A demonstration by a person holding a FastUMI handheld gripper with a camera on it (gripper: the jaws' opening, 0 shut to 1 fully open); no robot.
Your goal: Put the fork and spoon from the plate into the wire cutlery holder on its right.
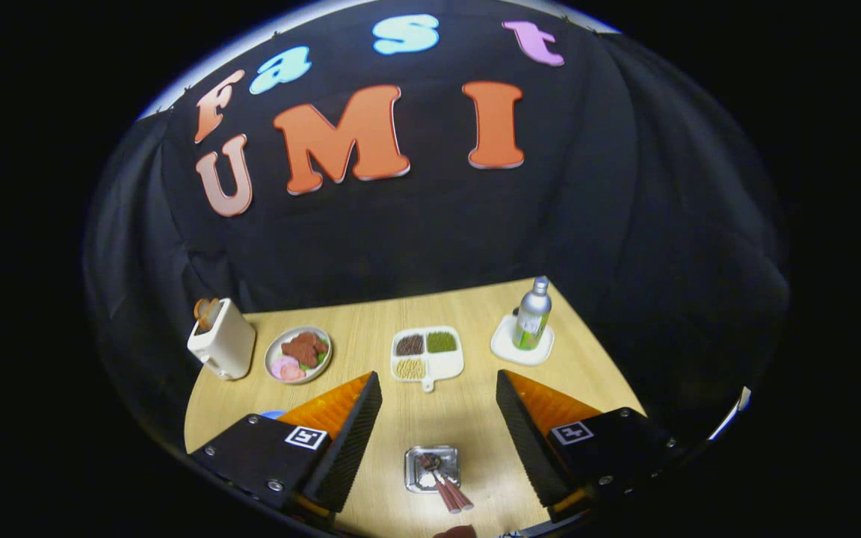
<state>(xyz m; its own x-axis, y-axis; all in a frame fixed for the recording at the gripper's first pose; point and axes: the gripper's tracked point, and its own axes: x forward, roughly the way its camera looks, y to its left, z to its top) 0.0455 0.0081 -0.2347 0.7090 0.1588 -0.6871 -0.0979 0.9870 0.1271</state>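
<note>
A small square metal plate (431, 468) lies on the wooden table (475, 418), low between my two fingers. On it rest the fork and spoon (442, 484), side by side; their dark heads are on the plate and their reddish handles stick out over its near right corner. My gripper (438, 379) hangs above the table, open wide, with nothing between its fingers. The plate sits well back from the fingertips, nearer to me.
Beyond the fingertips is a white divided tray (427, 353) of grains. Left of it stand a round plate of food (298, 353) and a white toaster (221, 340) with toast. A silver bottle (533, 314) stands on a white coaster (509, 347) at the far right.
</note>
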